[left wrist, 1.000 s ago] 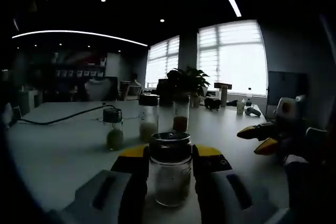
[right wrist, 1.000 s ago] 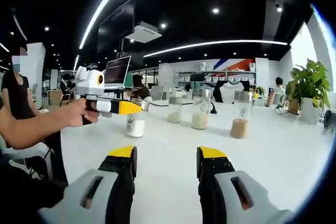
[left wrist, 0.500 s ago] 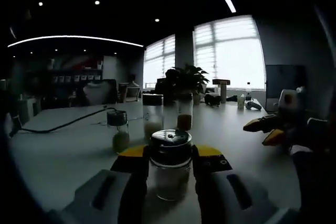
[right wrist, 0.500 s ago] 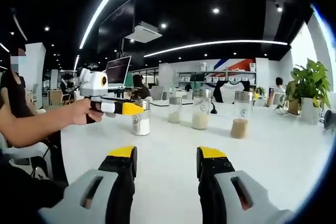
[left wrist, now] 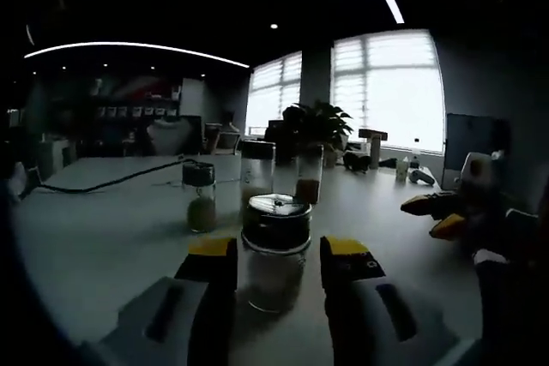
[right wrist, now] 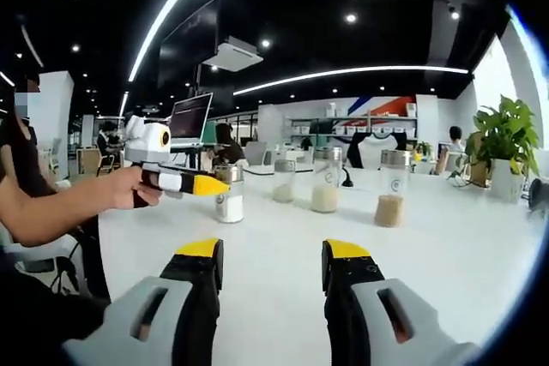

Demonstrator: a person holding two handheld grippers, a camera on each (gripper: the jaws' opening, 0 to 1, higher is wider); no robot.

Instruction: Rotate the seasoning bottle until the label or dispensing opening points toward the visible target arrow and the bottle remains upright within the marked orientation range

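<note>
Beyond seasoning bottle [left wrist: 275, 250]: three jars [left wrist: 257, 179]

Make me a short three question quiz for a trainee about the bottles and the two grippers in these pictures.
1. True or false: the left gripper has its jaws on either side of a bottle with a dark cap.
2. Multiple choice: what is between the right gripper's jaws? A) a bottle B) a plant C) nothing, only bare table
3. Fill in: in the right gripper view, apart from the one at the left gripper, ___ other bottles stand in a row on the table.

Key
1. True; whether the jaws press on the glass cannot be told.
2. C
3. Three
</note>
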